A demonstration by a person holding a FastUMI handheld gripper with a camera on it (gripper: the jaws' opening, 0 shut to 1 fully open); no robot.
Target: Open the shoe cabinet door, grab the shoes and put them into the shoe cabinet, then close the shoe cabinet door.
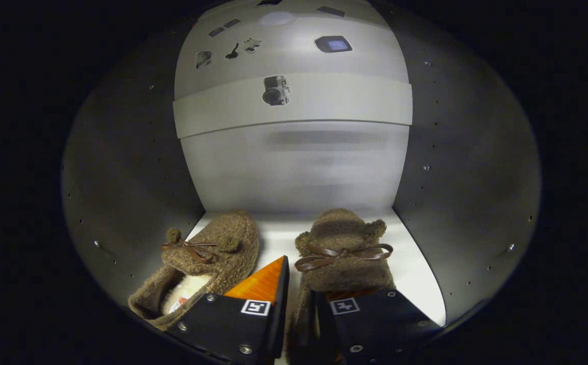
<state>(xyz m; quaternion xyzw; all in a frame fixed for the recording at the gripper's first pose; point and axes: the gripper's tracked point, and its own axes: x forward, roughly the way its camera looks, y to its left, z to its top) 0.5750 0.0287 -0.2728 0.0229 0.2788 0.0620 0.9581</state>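
1. Inside the cabinet [121, 167]: grey side walls dotted with small peg holes, pale back panel [294, 167], white floor [415, 274].
2. Shelf [294, 104] across the back panel, higher up, its front edge carrying a camera sticker [276, 90]; more small stickers [233, 50] on the surface above it.
3. Two brown fuzzy slippers on the floor, toes toward the back panel.
4. Left slipper [213, 253]: angled, heel opening toward the left wall, pale lining visible inside, thin brown bow and small pom-poms on top. Touching or nearly touching the outer side of the left finger.
5. Right slipper [342, 248]: straighter, brown ribbon bow [342, 256] across the top, rounded ear-like bumps either side.
6. Gripper [299, 304] low over the floor, fingers [261, 284] narrowly parted.
7. Inner side wall of the right slipper caught in the gap between the fingers, right finger lying over the slipper's opening, left finger outside it between the two slippers.
8. Both fingers apparently pressing on that slipper wall.
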